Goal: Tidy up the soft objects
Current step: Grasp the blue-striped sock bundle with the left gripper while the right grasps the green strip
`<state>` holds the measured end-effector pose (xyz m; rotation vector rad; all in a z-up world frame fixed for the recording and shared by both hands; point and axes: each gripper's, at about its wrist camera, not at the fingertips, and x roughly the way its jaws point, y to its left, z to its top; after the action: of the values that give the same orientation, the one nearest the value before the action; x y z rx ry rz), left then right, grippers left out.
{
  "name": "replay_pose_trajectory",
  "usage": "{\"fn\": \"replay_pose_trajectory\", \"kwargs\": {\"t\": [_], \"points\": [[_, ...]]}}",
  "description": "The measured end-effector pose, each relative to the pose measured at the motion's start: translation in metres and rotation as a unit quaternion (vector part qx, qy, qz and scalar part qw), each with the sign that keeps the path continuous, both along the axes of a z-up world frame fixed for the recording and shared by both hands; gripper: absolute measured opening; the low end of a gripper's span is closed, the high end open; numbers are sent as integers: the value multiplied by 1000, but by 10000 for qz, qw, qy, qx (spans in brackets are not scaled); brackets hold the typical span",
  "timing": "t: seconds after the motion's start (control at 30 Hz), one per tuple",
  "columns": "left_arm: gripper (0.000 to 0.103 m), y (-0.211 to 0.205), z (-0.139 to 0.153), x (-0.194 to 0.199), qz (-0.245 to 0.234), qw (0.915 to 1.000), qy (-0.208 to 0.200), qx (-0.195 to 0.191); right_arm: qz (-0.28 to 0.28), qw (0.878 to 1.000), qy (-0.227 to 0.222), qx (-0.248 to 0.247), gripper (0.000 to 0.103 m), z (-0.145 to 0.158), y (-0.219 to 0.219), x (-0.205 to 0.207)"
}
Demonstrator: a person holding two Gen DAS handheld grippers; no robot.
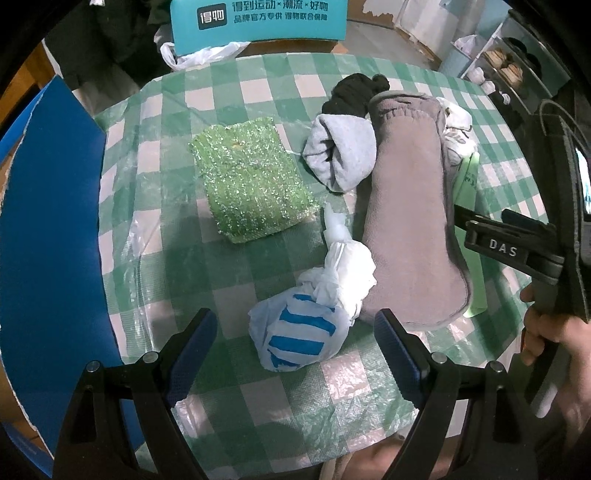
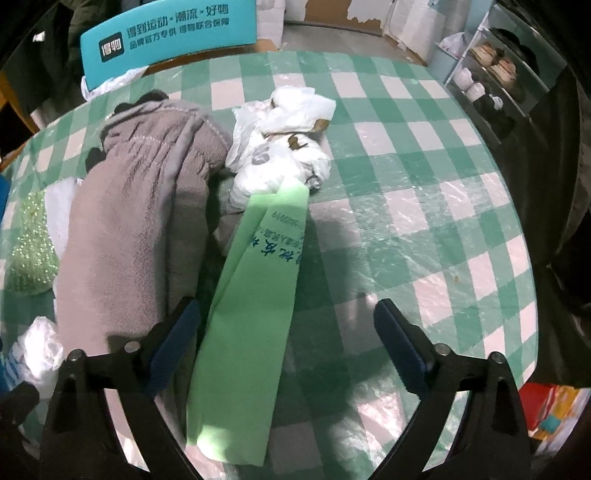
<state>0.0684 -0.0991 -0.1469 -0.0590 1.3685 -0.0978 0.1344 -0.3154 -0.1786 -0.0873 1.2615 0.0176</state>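
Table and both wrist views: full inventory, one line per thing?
Tablecloth: 1, green-white check, covers table.
Scrub pad: 1, glittery green, centre-left.
Long fleece piece: 1, grey-mauve, centre.
Rolled sock: 1, light grey, beside fleece top.
Dark cloth: 1, black, behind sock.
Striped bag bundle: 1, white-blue, between left jaws.
Green strip: 1, printed, between right jaws.
White bundle: 1, at strip's far end.
Teal box: 1, far edge.
Left gripper: open.
Right gripper: open.
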Motion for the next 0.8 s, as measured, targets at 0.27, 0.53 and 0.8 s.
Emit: {"fn": "replay_pose_trajectory", "kwargs": {"t": [0.27,0.53,0.8], "points": [[88,3,-4,2,60,9999,65,-50,35,9999,104,48,84,-11,6,4],[88,-2,-9,2,6,9999,109,-64,110,9997,96,196,62,-10,13,-3],[64,-4,-14,1,-43,9995,209,-230,220,9994,150,236,19,-4,13,-14]]}}
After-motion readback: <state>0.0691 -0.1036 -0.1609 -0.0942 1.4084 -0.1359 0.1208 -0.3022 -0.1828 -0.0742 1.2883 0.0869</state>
